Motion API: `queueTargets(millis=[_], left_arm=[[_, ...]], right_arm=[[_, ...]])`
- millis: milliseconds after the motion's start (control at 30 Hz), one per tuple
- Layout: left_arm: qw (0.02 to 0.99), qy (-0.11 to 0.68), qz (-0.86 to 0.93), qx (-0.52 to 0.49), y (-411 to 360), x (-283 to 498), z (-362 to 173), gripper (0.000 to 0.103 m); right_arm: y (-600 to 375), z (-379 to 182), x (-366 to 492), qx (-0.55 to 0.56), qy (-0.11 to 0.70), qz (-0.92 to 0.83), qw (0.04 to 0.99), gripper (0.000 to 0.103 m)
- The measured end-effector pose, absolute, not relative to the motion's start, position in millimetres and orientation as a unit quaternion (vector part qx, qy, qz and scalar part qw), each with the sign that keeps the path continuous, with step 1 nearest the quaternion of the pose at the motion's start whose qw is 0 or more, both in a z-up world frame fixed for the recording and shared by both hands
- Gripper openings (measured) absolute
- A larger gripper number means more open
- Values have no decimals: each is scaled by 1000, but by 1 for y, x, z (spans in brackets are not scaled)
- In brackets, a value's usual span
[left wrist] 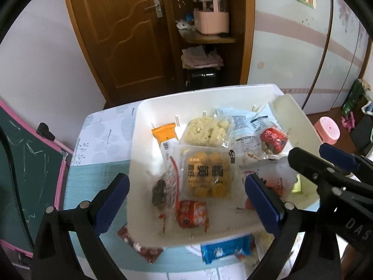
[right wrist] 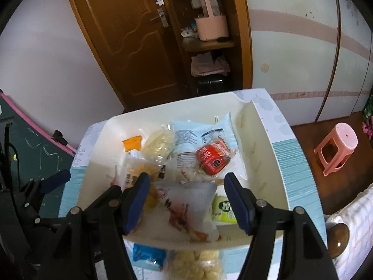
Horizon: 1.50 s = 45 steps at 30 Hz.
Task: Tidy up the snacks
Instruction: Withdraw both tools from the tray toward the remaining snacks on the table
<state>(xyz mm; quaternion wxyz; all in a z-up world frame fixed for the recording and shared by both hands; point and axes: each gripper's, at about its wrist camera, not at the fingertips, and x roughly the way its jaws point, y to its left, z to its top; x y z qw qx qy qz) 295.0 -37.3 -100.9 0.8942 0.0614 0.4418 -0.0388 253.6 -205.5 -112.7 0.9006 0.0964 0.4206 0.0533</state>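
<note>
A white bin on the table holds several snacks. Among them are a clear pack of yellow puff balls, a pale puffed pack, an orange-topped stick, a light blue pack and a red pack. My left gripper hovers open above the bin's near side, gripping nothing. My right gripper is open above a white pack with red print lying in the bin, beside a green pack. The right gripper also shows in the left wrist view.
In front of the bin, a blue pack and a dark red pack lie on the teal tablecloth, along with a bag of pale puffs. A chalkboard stands left. A pink stool is on the floor right.
</note>
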Motion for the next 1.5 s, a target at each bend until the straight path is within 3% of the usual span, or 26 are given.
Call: queueTargets(millis=[333,567,867,1500], left_arm=[[912,406,-25,44,17,219,-66,99],[912,408,-12,35,53,184,-74,99],[890,452,0,53,81,176,-124,99],[866,499,-33,11,115,214,-174,99]], right_arm=[[-197,-70,185,79,396,41,914,67],[-197,-67,144,91,373,33,923,68],[-210,-98,134,136,398,7,907,84],[-192,-221,204,92,527,-18,845,85]])
